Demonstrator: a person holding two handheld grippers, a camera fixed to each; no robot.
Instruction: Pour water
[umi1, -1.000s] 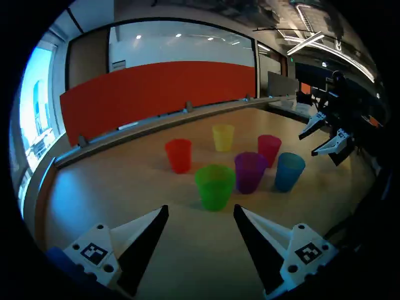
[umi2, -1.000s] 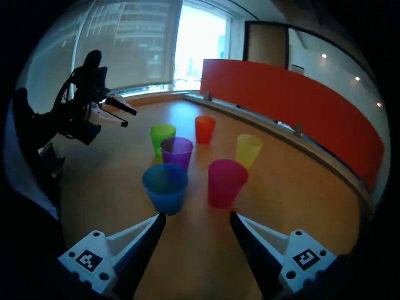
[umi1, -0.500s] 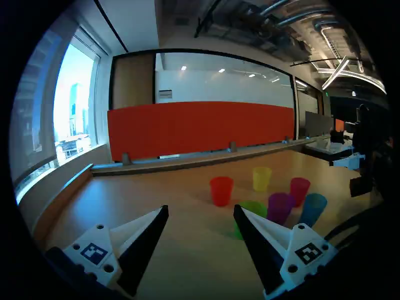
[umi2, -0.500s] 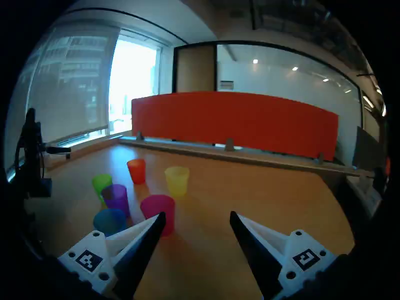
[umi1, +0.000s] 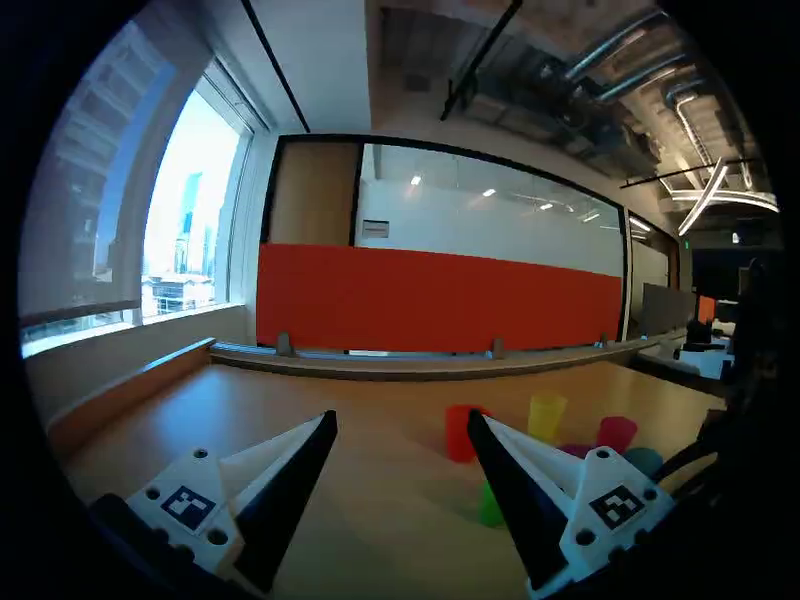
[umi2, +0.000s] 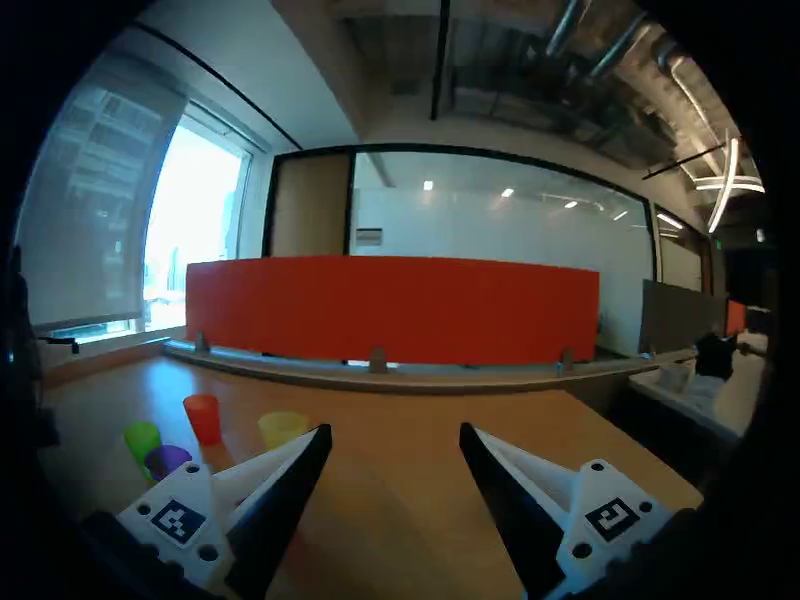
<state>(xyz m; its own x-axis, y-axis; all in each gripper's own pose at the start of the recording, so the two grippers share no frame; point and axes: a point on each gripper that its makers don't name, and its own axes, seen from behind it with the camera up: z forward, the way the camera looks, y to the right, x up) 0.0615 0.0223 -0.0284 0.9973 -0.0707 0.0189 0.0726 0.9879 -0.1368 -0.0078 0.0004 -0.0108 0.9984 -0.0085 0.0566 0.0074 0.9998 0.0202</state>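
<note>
Both the left gripper (umi1: 400, 415) and the right gripper (umi2: 395, 428) hold their fingers (umi1: 290, 470) wide apart, empty. The cups (umi1: 547, 417) stand upright on the bench (umi1: 400, 510), low and right of the left gripper, low and left of the right gripper; either would likely need to dip inward.

Cups partly blocked by the fingers
Left gripper view: green cup (umi1: 488, 508), purple cup (umi1: 574, 451) and blue cup (umi1: 646, 460) sit mostly behind one finger (umi1: 512, 490). Right gripper view: yellow cup (umi2: 281, 427) and purple cup bottoms covered. Can't tell what's inside any cup.
</note>
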